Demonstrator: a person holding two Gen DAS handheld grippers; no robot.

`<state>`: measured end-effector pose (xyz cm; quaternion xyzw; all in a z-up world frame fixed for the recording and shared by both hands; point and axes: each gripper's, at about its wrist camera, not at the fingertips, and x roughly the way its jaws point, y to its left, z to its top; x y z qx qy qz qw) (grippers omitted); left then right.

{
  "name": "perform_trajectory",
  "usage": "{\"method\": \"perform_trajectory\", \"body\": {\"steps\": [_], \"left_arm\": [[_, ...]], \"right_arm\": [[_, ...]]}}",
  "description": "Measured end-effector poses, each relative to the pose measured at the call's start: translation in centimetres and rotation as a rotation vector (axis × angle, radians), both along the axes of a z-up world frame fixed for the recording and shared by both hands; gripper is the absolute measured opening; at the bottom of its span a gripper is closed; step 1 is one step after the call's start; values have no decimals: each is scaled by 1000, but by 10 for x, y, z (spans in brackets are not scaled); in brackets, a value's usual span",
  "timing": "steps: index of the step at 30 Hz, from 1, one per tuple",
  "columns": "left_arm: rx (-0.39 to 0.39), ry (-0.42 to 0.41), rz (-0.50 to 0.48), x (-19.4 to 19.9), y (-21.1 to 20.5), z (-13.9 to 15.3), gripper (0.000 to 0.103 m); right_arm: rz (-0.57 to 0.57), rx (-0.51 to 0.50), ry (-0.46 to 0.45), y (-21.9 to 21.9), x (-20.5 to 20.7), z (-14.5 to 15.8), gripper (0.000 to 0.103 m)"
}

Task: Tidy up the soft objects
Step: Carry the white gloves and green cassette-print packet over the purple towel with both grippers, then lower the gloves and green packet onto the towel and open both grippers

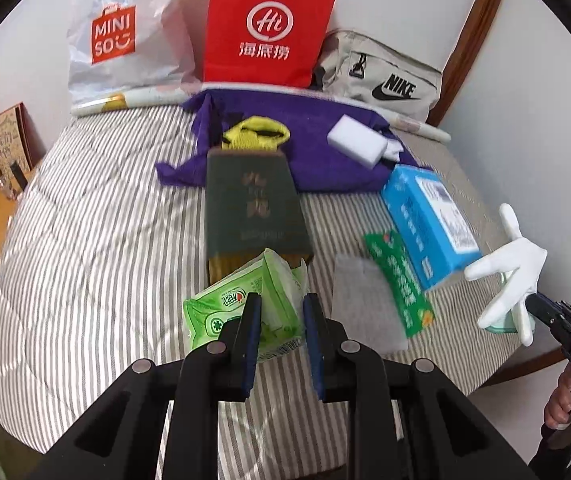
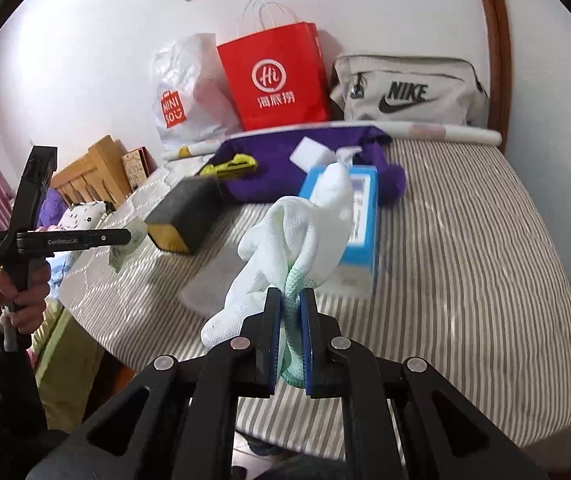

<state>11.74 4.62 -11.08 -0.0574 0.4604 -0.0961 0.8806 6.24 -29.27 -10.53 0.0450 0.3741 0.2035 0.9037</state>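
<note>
My left gripper (image 1: 281, 312) is shut on a green tissue pack (image 1: 241, 312) and holds it above the striped bed (image 1: 85, 240). My right gripper (image 2: 290, 316) is shut on the green cuff of a white glove (image 2: 297, 232), lifted above the bed; the glove also shows in the left wrist view (image 1: 513, 272). A purple cloth (image 1: 317, 140) lies at the back with a white sponge block (image 1: 355, 140) on it. A dark green box (image 1: 253, 208) with yellow handles lies in the middle.
A blue box (image 1: 429, 216) and a green packet (image 1: 401, 284) lie at the right, with a grey sponge (image 1: 365, 304) beside them. A Miniso bag (image 1: 117, 32), a red paper bag (image 1: 269, 24) and a Nike bag (image 1: 381, 76) stand against the wall.
</note>
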Motion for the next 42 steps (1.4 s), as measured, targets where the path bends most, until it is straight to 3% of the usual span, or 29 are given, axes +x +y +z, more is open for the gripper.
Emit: {"method": "perform_trajectory", "body": {"steps": [18,34,42], "left_arm": [[7,-58,6,90,1,45,20],[63,-43,-2,224,-9,33,20],[54,24,-10,276,-11,0,21]], "right_arm": [[47,-28,-32,20,129,19,9],[44,-110,17,40,262,14,10],[54,-167,76,52,306,-8,10]]}}
